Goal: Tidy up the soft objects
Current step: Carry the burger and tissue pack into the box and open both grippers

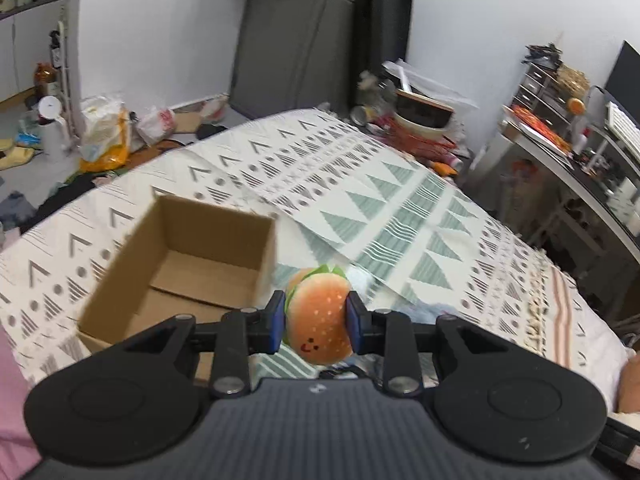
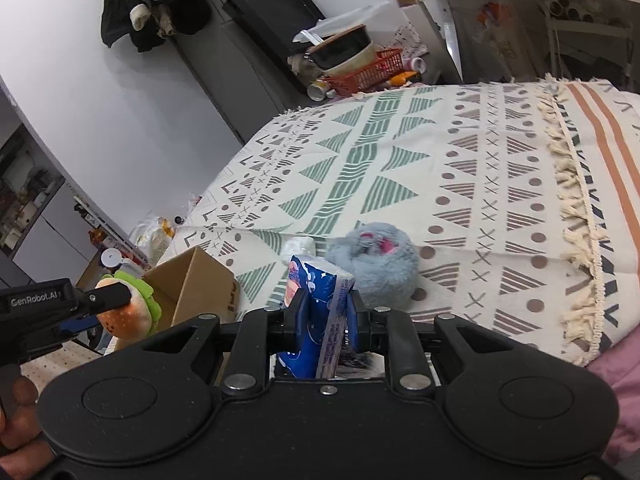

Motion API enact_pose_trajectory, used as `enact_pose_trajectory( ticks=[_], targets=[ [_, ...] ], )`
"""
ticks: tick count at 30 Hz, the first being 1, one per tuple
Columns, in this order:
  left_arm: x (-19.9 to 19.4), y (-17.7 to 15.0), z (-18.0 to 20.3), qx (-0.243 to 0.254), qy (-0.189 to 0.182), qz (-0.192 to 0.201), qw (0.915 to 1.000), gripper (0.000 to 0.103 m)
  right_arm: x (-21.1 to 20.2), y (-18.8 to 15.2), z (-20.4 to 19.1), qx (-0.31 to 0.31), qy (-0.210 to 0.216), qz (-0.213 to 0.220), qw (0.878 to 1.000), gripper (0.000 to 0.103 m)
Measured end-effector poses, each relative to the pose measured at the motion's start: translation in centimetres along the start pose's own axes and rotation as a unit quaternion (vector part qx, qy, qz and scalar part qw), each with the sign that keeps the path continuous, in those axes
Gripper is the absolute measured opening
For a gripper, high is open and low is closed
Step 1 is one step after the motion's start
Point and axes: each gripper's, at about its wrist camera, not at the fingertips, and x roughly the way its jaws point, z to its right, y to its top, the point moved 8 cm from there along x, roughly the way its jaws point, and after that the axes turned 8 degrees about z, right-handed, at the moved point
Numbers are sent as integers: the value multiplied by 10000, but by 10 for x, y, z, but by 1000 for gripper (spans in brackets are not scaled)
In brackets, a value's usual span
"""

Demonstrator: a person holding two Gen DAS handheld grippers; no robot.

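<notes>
My left gripper (image 1: 317,314) is shut on a plush hamburger toy (image 1: 318,320) with a small smiling face, held above the bed just right of an open cardboard box (image 1: 180,264). My right gripper (image 2: 324,308) is shut on a blue tissue pack (image 2: 316,312), lifted over the patterned bedspread (image 2: 400,160). A fluffy grey plush (image 2: 374,264) with pink marks lies on the bedspread just beyond the pack, with a small white soft item (image 2: 298,246) to its left. In the right wrist view the left gripper (image 2: 100,308) with the hamburger toy (image 2: 128,312) shows at the left, next to the box (image 2: 196,284).
The box (image 1: 208,248) looks empty inside. Past the bed's far end stand a red basket with bowls (image 2: 360,68) and a dark cabinet (image 1: 296,32). A cluttered desk (image 1: 580,140) runs along the right. Bags (image 1: 104,136) lie on the floor at the left.
</notes>
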Motion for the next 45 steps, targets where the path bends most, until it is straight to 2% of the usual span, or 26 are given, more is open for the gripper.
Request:
enact_pose_trajectory(
  ticks=[6,11,14,24,27,36,39,43,45],
  targets=[
    [5,11,-35,-240,237,40,9994,30,6,0,-17,-87,89,-2,9999,20],
    [13,10,-63,-541,614,101,9966,30,15,3,-35,-106,289,2,9995,20],
    [19,8,-77,-691,676,64,9953,30,21,4,-47,-160,379,-12,9992,20],
    [28,3,-129,-1312,1211,64,9839,30,48,-2,-109,-490,911,-199,9944,20],
    [36,-2,-142,-1538,1237,-96,9803,30,54,-5,-126,-581,1059,-258,9923,20],
    [59,-15,-157,-1632,1416,-445,9754,33,82,-26,-165,-802,1229,-567,9875,20],
    [62,-18,-164,-1719,1516,-458,9723,34,90,-36,-175,-906,1216,-692,9860,20],
    [60,-15,-170,-1775,1555,-361,9711,40,98,-47,-187,-1056,1230,-873,9829,20],
    [59,-14,-172,-1823,1479,-314,9716,41,101,-52,-191,-1100,1219,-946,9819,20]
  ],
)
